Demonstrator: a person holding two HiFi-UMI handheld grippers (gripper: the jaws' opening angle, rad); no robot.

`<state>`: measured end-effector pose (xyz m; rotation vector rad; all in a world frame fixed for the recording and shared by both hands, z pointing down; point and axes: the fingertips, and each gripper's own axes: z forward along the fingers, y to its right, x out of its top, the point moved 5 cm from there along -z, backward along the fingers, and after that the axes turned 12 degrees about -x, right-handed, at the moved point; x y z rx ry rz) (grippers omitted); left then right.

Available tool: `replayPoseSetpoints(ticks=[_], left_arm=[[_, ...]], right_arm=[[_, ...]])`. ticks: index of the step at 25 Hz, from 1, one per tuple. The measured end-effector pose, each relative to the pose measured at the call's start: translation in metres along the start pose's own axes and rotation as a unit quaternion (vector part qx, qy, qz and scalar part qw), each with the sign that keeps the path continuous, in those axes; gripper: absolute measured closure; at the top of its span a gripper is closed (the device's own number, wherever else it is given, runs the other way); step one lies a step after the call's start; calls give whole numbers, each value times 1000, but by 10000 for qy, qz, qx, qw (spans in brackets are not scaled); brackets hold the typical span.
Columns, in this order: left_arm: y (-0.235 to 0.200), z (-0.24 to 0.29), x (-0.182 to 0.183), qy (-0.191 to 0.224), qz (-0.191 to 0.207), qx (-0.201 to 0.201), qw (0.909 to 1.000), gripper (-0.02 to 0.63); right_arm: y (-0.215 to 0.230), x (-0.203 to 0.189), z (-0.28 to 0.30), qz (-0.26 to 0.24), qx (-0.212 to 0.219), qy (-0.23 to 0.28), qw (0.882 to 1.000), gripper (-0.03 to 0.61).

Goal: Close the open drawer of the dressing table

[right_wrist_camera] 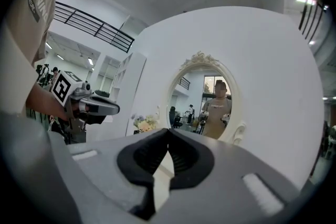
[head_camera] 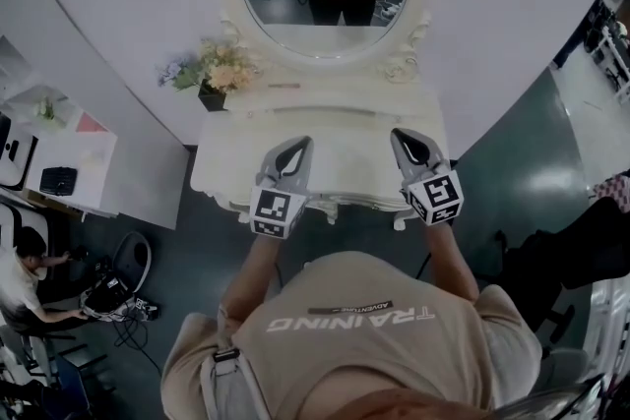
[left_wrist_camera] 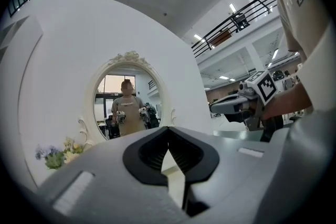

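Note:
The white dressing table [head_camera: 221, 167] stands against a curved white wall, with an oval mirror [head_camera: 425, 10] above it. Its broad pale front part lies under both grippers; from above I cannot tell the drawer from the tabletop. My left gripper [head_camera: 300, 145] hovers over the front left of the table, jaws shut on nothing. My right gripper [head_camera: 402, 135] hovers over the front right, also shut and empty. In the left gripper view the left gripper [left_wrist_camera: 168, 128] points at the mirror [left_wrist_camera: 128, 99]. The right gripper [right_wrist_camera: 168, 131] likewise faces the mirror [right_wrist_camera: 207, 102].
A flower pot [head_camera: 219, 74] stands on the table's back left. A desk [head_camera: 84, 162] with a keyboard is at the left. A seated person [head_camera: 25, 275] and a chair base [head_camera: 128, 261] are at the lower left. Dark floor surrounds the table.

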<state>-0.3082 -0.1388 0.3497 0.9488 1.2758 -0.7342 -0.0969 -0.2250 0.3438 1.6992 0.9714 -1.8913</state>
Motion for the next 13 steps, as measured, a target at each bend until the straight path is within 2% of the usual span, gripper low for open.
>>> replayPoseSetpoints(ticks=[8,13], left_arm=[[-5,1,4,60,70,68,9999,606],[-11,4,3,88,131,28,9999,606]], right_arm=[[8,4,5,366,-94,182,9991,574],[6,3,10,379,-164,209,9989,574]])
